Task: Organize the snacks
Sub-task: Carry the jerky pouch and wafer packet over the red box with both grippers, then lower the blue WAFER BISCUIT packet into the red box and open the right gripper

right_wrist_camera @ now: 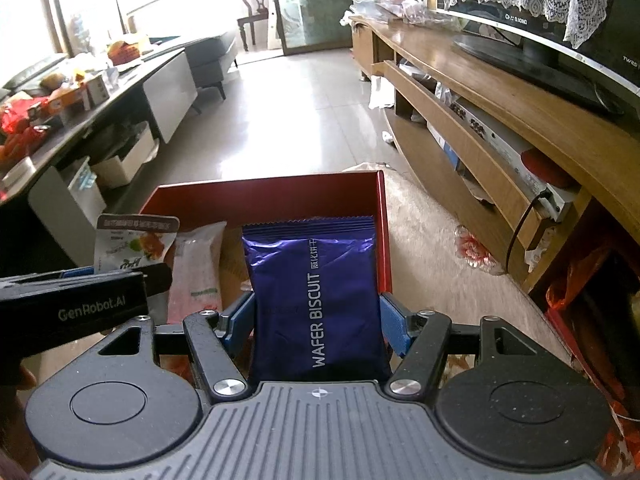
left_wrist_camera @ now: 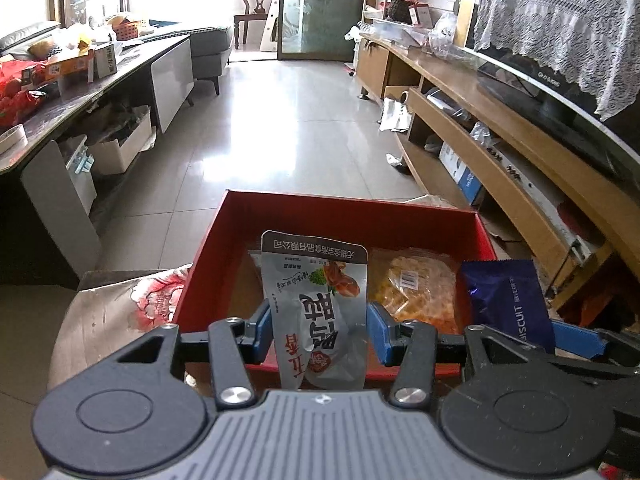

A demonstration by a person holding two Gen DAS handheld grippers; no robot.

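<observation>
The left tool [left_wrist_camera: 320,330] grips a silver snack pouch [left_wrist_camera: 320,308] between its blue fingers [left_wrist_camera: 262,330], closed on the pouch sides. The pouch stands with its long axis running forward along the fingers, its dark header strip at the far end. The right tool [right_wrist_camera: 318,322] grips a blue wafer biscuit pack [right_wrist_camera: 316,292] the same way, long axis forward, crimped seal at the far end. Both packs are held over the near part of a red box [left_wrist_camera: 208,256], the biscuit pack to the right of the pouch.

Inside the red box, ahead of the left tool, lies a clear bag of yellow snacks [left_wrist_camera: 414,288]; a pale pink-printed packet [right_wrist_camera: 198,272] lies left of the right tool. The box rests on a floral-printed cloth [left_wrist_camera: 120,312] covering the worktop.

Beyond the box extends a glossy tiled floor [left_wrist_camera: 280,120]. A wooden TV cabinet [left_wrist_camera: 480,120] runs along the right, a dark cluttered table [left_wrist_camera: 80,84] along the left. A wooden chair [left_wrist_camera: 258,4] stands at the far end.
</observation>
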